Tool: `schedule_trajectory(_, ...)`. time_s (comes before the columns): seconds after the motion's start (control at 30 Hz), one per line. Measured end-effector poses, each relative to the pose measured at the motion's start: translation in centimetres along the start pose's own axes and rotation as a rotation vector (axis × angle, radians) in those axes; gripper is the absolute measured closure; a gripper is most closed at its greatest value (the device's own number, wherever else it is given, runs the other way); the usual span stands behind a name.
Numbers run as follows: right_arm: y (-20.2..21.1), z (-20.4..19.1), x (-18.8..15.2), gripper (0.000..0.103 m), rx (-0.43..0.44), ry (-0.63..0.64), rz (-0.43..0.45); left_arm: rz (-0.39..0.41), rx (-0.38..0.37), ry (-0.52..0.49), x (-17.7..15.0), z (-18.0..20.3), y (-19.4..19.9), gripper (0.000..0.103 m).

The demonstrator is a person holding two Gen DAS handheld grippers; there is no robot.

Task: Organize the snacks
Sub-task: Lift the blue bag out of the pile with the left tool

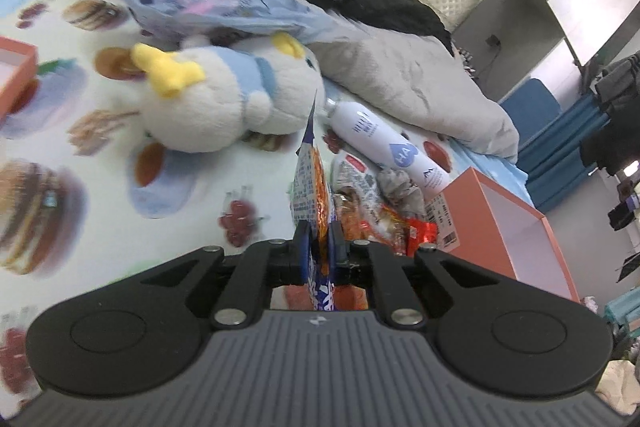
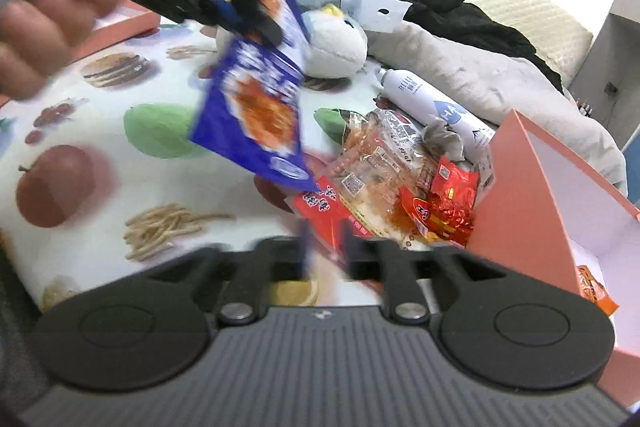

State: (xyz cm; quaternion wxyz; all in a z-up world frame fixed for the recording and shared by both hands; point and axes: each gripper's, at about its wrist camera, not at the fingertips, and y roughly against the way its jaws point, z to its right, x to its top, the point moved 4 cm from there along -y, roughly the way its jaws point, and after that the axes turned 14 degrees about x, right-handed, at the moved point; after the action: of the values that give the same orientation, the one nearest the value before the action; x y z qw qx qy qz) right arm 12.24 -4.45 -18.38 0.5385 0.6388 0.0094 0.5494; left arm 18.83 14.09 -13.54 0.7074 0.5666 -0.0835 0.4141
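Blue foil packet point(image 2: 256, 107), light, limp, crinkly: pinched at its top edge by left hand-held gripper point(image 1: 319, 247); right hand-held gripper point(image 2: 326, 251) part-open, empty.

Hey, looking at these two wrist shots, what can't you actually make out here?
- Right wrist view: printing on the blue snack bag, smeared by motion blur.
- Right wrist view: right gripper, fingertips blurred, so open or shut is unclear.
- Right wrist view: inside of the orange box, mostly hidden by its wall and the frame edge.
- Left wrist view: the blue bag is seen edge-on in the left gripper.
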Motion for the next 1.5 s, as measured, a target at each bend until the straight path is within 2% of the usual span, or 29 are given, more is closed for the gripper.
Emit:
schedule_trajectory(0.33,-4.9,-0.5,0.2,0.051,-0.031,0.154,-0.034,-0.012,0.049,0.006,-1.5,-2.3,2.6,0.093)
schedule_trajectory(0.47,-6.0,-0.5,0.8,0.052,-0.025,0.147,-0.042,-0.025,0.062,0.005,-2.0,-2.4,2.9,0.093)
schedule_trajectory(0.57,-6.9,-0.5,0.8,0.055,-0.065,0.164,-0.054,-0.025,0.072,0.000,-2.2,-2.2,3.3,0.093)
schedule_trajectory(0.67,-7.3,0.0,0.8,0.064,-0.085,0.140,-0.061,-0.024,0.082,0.001,-2.3,-2.4,3.6,0.093)
schedule_trajectory(0.7,-7.5,0.3,0.7,0.071,-0.087,0.127,-0.062,-0.027,0.083,0.003,-2.3,-2.4,3.7,0.093)
schedule_trajectory(0.73,-7.7,0.7,0.7,0.083,-0.090,0.114,-0.071,-0.031,0.085,0.006,-2.3,-2.4,3.7,0.093)
schedule_trajectory(0.8,-7.8,1.2,0.5,0.095,-0.102,0.088,-0.082,-0.030,0.089,-0.001,-2.4,-2.2,4.0,0.093)
schedule_trajectory(0.87,-7.5,1.6,0.5,0.100,-0.103,0.076,-0.079,-0.027,0.098,-0.016,-2.4,-1.9,4.1,0.093)
schedule_trajectory(1.0,-5.7,2.4,1.0,0.100,-0.102,0.037,-0.057,-0.034,0.104,-0.025,-2.7,-1.4,4.0,0.093)
schedule_trajectory(1.5,2.9,4.5,1.6,0.100,0.044,-0.200,0.066,-0.067,0.083,-0.094,-5.2,3.0,4.2,0.093)
